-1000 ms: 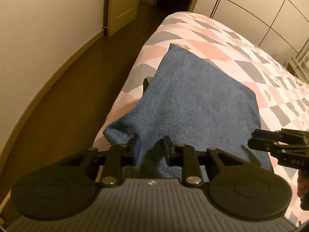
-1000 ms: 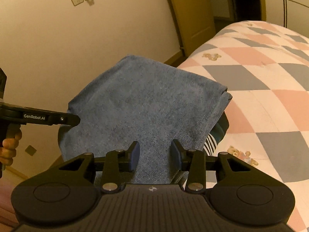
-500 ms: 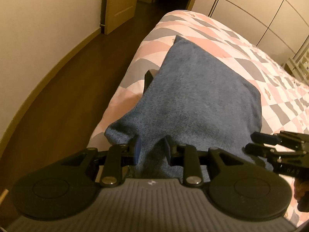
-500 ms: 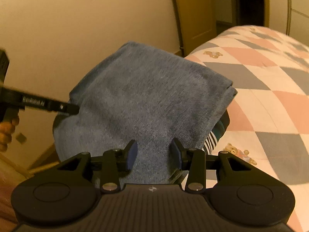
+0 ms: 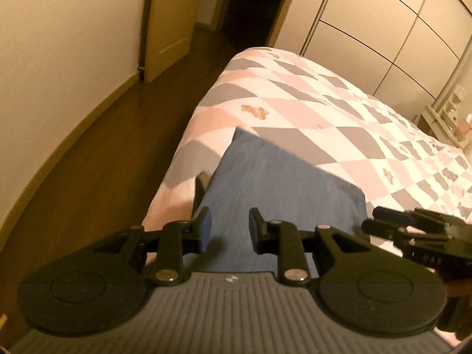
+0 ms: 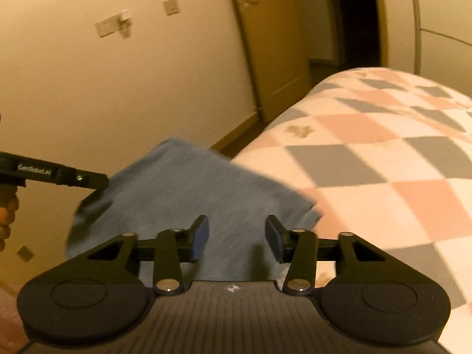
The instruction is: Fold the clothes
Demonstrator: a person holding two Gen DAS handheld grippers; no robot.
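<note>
A blue terry cloth (image 5: pixel 280 177) lies folded on the checked quilt (image 5: pixel 324 103), close to the bed's left edge. My left gripper (image 5: pixel 228 227) hovers open over its near part, nothing between the fingers. My right gripper (image 6: pixel 236 230) is also open above the same cloth (image 6: pixel 191 183), fingers apart and empty. The right gripper's tips (image 5: pixel 383 221) show at the right of the left wrist view. The left gripper's tip (image 6: pixel 88 178) reaches in beside the cloth's left corner in the right wrist view. Something dark (image 5: pixel 200 188) pokes out from under the cloth's left side.
Dark wooden floor (image 5: pixel 118 162) runs along the left of the bed, bounded by a cream wall (image 5: pixel 59 44) and a door (image 5: pixel 168 29). White wardrobe doors (image 5: pixel 383 29) stand behind the bed. A person's hand (image 6: pixel 6 215) holds the left gripper's handle.
Both grippers were shut on the blue cloth's near edge and are now open. The cloth has dropped flat onto the quilt, and both grippers have pulled back and up.
</note>
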